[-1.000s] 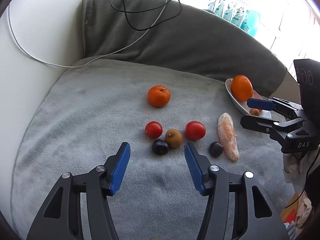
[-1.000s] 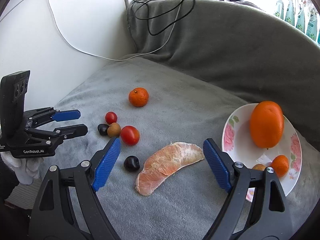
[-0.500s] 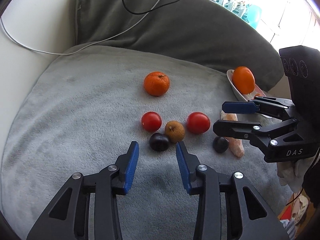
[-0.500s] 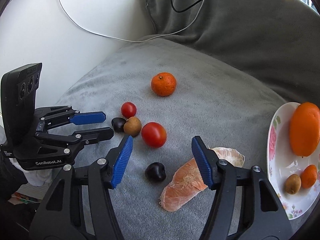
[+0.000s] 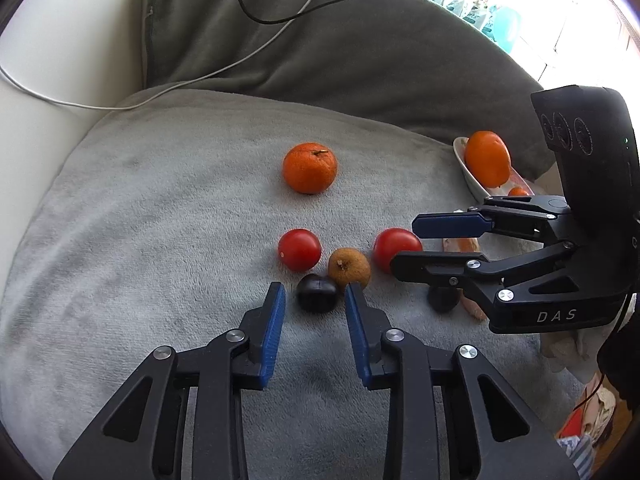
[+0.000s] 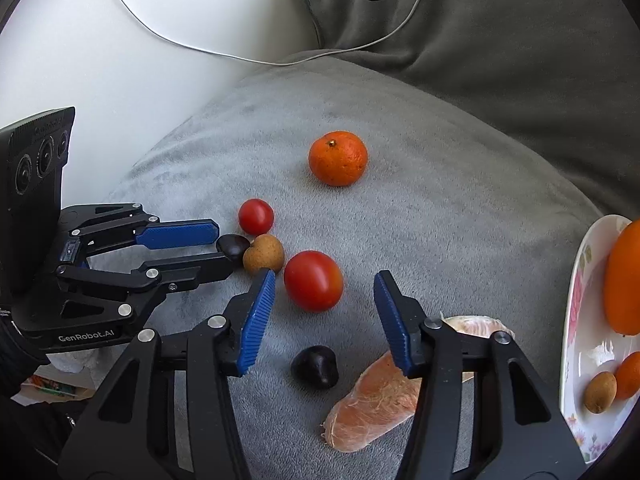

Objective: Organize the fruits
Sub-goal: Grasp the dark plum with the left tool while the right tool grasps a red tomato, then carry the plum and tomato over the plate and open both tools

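Fruits lie on a grey cushion [image 5: 140, 240]. My left gripper [image 5: 316, 292] has a dark plum [image 5: 317, 298] between its fingertips; its jaws are closing and a small gap shows on each side. A brown fruit [image 5: 349, 268] and a small tomato [image 5: 300, 250] sit just beyond. My right gripper [image 6: 324, 280] straddles a larger tomato [image 6: 314, 280]; its jaws are closing and the pads stand off the skin. A mandarin [image 6: 338, 158] lies farther back. A second plum [image 6: 315, 367] and a peeled citrus segment [image 6: 372, 400] lie under the right gripper.
A white flowered plate [image 6: 576, 300] at the right holds a large orange [image 6: 624, 280] and two small fruits. A dark green cushion [image 5: 360, 52] with cables rises behind, and a white wall [image 5: 60, 40] is on the left. The two grippers work close together.
Both grippers came down and forward onto the fruit cluster and their jaws narrowed. The right one swung left from the citrus segment to the larger tomato; the left one now flanks the dark plum.
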The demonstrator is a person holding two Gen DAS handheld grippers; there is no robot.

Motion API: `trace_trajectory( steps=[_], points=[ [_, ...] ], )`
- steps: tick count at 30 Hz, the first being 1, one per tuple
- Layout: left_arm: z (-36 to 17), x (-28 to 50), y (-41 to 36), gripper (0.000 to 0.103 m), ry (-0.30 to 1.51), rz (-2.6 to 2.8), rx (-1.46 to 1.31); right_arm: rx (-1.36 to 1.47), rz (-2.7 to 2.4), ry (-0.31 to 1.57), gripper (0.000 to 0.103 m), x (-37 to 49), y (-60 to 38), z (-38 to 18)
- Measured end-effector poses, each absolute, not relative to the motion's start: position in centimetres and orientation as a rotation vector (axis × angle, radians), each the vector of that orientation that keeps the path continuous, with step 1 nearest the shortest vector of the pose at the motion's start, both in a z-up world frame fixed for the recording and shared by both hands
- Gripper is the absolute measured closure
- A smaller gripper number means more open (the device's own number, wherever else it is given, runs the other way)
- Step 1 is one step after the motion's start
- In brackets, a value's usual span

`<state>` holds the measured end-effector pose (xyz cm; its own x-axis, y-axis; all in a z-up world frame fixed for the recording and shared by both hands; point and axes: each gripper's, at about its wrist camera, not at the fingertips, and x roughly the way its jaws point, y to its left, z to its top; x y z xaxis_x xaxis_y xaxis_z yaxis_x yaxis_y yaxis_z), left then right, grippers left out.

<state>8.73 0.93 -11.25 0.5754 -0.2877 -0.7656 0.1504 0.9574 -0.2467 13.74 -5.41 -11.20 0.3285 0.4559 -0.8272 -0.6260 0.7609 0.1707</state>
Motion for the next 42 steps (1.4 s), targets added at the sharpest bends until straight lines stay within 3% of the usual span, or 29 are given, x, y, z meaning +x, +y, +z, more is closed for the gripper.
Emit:
trace_trajectory(
  steps=[7,14,42],
  points=[
    [-11.5,8.8,0.9,0.079,0.926,-0.257,-0.162,-0.204,0.710,1.023,0.056,14.0,-4.9,-11.6],
    [-11.6,8.7,0.9,0.083,0.925,-0.262,-0.165,-0.202,0.708,1.033,0.070,14.1,-4.7,-11.8],
    [-7.9,6.9,0.2,0.083,0.832,-0.292,-0.184,-0.117,0.621,0.921,0.070,12.2,-9.5,-8.6]
  ],
)
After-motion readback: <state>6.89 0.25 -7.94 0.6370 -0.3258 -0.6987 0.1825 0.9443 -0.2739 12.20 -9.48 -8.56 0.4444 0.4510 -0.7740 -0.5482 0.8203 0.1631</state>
